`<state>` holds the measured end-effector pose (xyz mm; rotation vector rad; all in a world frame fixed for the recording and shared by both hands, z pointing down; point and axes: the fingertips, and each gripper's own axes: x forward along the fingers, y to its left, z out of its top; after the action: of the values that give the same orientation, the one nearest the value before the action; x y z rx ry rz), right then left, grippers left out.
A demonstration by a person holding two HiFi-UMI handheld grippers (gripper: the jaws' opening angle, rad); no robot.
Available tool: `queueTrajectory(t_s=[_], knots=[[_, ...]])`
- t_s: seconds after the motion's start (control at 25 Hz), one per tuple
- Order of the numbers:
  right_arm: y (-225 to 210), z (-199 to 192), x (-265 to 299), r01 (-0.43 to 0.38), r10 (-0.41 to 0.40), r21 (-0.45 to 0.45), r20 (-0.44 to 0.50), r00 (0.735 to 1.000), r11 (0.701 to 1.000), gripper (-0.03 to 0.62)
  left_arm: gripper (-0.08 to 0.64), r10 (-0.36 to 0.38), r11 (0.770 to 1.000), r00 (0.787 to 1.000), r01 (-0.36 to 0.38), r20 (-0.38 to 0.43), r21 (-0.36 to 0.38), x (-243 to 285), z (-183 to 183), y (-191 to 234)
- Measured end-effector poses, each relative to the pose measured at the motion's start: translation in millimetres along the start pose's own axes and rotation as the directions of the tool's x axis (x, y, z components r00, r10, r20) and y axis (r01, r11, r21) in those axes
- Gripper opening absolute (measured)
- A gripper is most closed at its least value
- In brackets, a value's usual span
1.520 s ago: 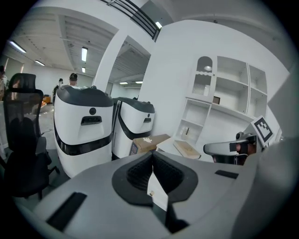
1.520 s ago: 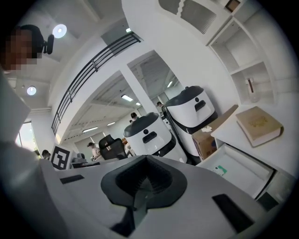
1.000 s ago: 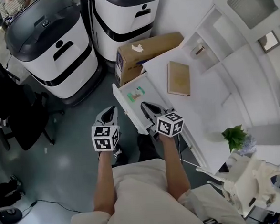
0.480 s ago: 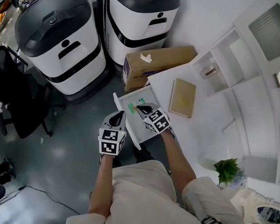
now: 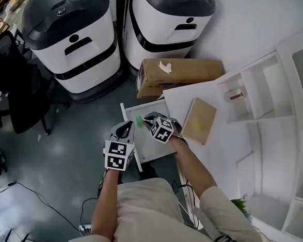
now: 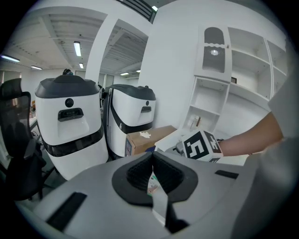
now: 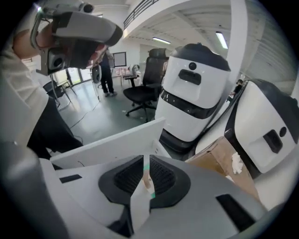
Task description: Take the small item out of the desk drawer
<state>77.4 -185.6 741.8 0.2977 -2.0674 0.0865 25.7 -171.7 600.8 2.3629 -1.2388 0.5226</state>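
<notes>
The small green item (image 5: 139, 120) lies in the open drawer (image 5: 152, 150), just ahead of the tips of the right gripper (image 5: 148, 120). Its jaws are opening from a narrow slit, and the item shows through the gap but is not gripped. The left gripper (image 5: 126, 129), jaws together and empty, hovers at the drawer's front edge, slightly farther off; the item is too small to tell its long axis.

Small green packet (image 5: 139, 120) over open white drawer (image 5: 152, 146)
</notes>
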Motion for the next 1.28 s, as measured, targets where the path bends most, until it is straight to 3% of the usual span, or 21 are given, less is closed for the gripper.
queueTrajectory(t_s=[0.16, 0.36, 0.64, 1.0, 1.28], knots=[[1.9, -23.5, 26.3, -0.099, 0.093, -0.107, -0.061, 0.994, 0.989, 0.087, 0.017, -0.007, 1.000, 0.999, 0.007, -0.031, 0.007, 18.2, -9.2, -11.8], [11.2, -55.8, 68.8, -0.202, 0.158, -0.253, -0.183, 0.970, 0.946, 0.126, 0.017, -0.001, 1.000, 0.999, 0.001, -0.052, -0.008, 28.8, -10.0, -10.3], [11.9, -86.9, 117.1, -0.274, 0.122, -0.497, -0.317, 0.941, 0.823, 0.184, 0.017, 0.107, 0.987, 0.993, -0.112, -0.048, -0.116, 32.7, -18.1, 29.4], [-3.1, -100.5, 157.5, -0.286, 0.100, -0.530, -0.352, 0.931, 0.798, 0.282, 0.017, 0.156, 0.969, 0.986, -0.164, -0.053, -0.184, 36.0, -33.0, 40.9], [-8.0, -116.5, 172.1, -0.336, 0.128, -0.513, -0.397, 0.909, 0.790, 0.348, 0.017, 0.169, 0.954, 0.983, -0.181, -0.068, -0.240, 42.7, -49.6, 45.3]])
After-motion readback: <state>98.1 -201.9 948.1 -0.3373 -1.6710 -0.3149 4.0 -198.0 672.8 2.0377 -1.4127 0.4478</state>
